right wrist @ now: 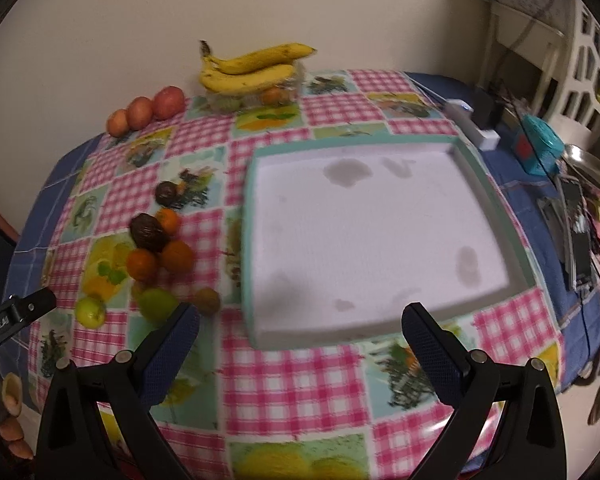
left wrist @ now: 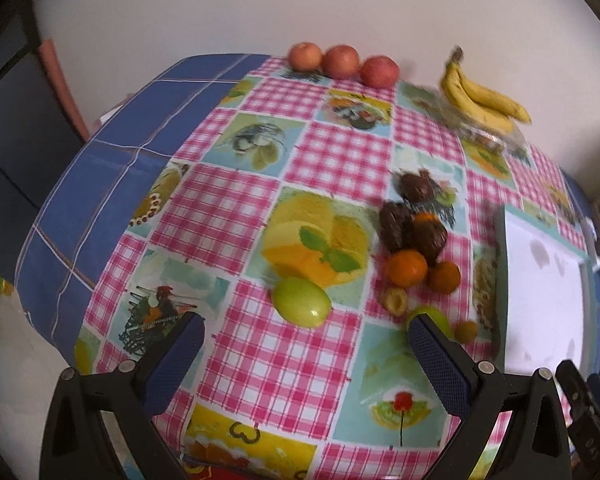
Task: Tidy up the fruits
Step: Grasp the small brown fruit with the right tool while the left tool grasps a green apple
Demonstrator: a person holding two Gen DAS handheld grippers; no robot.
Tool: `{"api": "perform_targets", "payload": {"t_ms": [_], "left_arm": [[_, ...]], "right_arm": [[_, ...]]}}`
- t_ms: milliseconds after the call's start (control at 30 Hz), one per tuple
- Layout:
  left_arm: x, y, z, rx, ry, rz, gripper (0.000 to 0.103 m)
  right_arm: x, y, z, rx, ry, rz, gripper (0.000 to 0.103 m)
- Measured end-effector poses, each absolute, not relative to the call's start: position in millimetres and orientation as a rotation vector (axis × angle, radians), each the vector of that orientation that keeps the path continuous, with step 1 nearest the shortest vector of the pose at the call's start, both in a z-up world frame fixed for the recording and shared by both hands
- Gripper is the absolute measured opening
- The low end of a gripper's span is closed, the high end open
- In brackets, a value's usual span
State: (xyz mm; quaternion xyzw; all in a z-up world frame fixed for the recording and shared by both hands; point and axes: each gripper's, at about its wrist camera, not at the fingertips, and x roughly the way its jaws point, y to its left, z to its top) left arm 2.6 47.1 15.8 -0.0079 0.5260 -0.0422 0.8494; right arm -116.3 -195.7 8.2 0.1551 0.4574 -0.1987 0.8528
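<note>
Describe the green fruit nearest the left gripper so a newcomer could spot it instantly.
Start at the white tray, then move left past the pile of oranges and dark fruits. The green fruit lies alone on the checked cloth, oval, glossy, larger than its neighbours.

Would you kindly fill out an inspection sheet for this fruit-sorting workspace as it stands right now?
Surface: table under a pink checked fruit-print cloth over a blue cloth.
Job's things: white tray, nothing in it but stains; three apples in a row by the wall; bananas on a clear container; loose pile of oranges, dark wrinkled fruits, green fruits beside the tray.
Clutter: teal box, white device, metal pan at the table's right end.
Grippers: left hand-held gripper open, holding nothing; right hand-held gripper open, holding nothing.
Cables: dark cable at the right edge.
Surroundings: plain wall, white shelving.
</note>
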Motion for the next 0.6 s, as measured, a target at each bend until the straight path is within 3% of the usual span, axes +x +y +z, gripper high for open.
{"api": "perform_targets", "payload": {"t_ms": [600], "left_arm": [[31,83,-2,-0.142,1.079,-0.03,0.103]], "right_arm": [[-54,-141,-14,0.364,1.002,-0.16,0.101]]}}
